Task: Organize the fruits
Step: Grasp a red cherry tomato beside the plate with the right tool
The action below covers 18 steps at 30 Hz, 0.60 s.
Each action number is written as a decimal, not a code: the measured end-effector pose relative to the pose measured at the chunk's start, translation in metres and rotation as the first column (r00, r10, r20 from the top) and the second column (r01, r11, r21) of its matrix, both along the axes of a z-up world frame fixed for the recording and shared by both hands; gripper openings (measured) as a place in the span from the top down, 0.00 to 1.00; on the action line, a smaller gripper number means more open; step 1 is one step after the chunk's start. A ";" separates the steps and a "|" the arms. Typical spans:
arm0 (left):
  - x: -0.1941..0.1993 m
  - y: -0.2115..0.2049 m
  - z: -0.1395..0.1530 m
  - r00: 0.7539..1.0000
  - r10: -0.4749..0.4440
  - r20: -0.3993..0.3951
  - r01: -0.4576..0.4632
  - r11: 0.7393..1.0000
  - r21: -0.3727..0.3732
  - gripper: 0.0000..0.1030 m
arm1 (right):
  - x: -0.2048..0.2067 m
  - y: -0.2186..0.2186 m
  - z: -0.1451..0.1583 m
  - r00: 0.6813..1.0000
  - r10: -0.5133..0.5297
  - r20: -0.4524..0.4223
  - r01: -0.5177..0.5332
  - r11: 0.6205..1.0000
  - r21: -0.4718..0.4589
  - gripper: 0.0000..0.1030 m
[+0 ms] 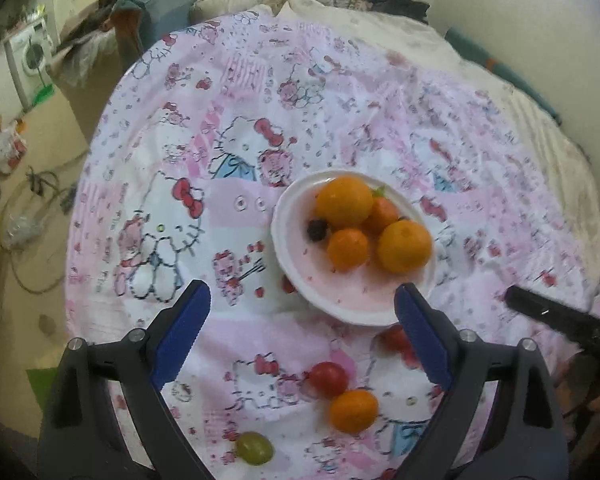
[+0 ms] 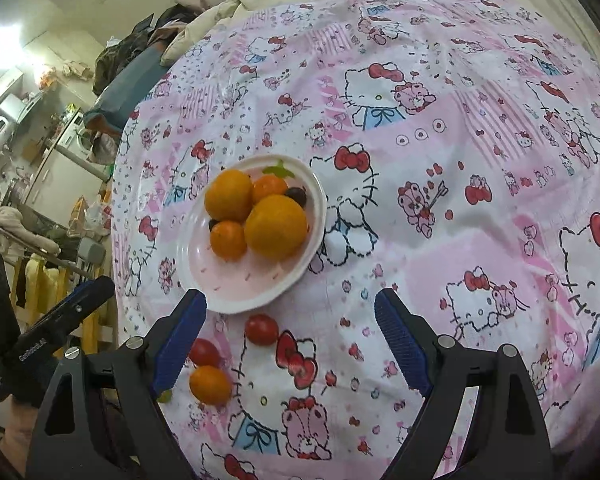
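Cartoon-print cloth (image 2: 440,184) over a bed, cluttered room behind; left gripper (image 1: 302,306) wide, empty; right gripper (image 2: 290,312) wide, empty. Loose small orange (image 1: 353,411) between left fingers, toward near edge, closest to left; round, no long axis. White plate (image 1: 300,280) of oranges just beyond fingertips.

My blue-padded black left gripper (image 1: 302,304) and right gripper (image 2: 290,312) frame a pink-and-white Hello Kitty tablecloth (image 2: 440,184) with red bows, a white plate (image 2: 236,300) of orange fruits (image 2: 275,226), red cherry tomatoes (image 2: 261,329), and a green grape (image 1: 254,447).
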<state>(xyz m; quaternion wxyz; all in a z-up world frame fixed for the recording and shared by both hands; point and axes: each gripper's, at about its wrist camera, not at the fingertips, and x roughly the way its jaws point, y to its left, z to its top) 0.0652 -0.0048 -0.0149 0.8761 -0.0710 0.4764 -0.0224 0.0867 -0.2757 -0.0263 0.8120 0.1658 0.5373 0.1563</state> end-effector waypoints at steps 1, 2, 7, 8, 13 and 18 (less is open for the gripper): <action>0.000 0.000 -0.003 1.000 0.000 -0.013 0.000 1.000 0.009 0.11 | -0.001 0.000 -0.001 1.000 0.005 -0.006 -0.005 1.000 0.003 0.14; -0.001 0.001 -0.006 1.000 0.006 -0.027 -0.005 1.000 0.003 0.11 | -0.001 -0.001 -0.003 1.000 0.006 -0.012 -0.005 1.000 0.008 0.14; 0.002 0.014 -0.017 0.997 0.048 -0.063 -0.048 0.999 0.000 0.11 | 0.002 -0.009 -0.020 0.996 -0.015 -0.089 0.020 0.998 0.055 0.14; 0.003 0.016 -0.019 0.996 0.057 -0.072 -0.057 0.998 -0.006 0.11 | 0.004 -0.008 -0.027 0.993 -0.010 -0.118 0.018 0.998 0.068 0.14; 0.007 0.021 -0.026 0.991 0.079 -0.111 -0.083 0.996 -0.037 0.11 | 0.010 0.011 -0.052 0.975 0.039 -0.221 -0.023 0.997 0.077 0.14; 0.010 0.025 -0.028 0.986 0.095 -0.136 -0.103 0.993 -0.055 0.11 | 0.011 0.048 -0.063 0.965 0.118 -0.235 -0.112 0.993 0.038 0.31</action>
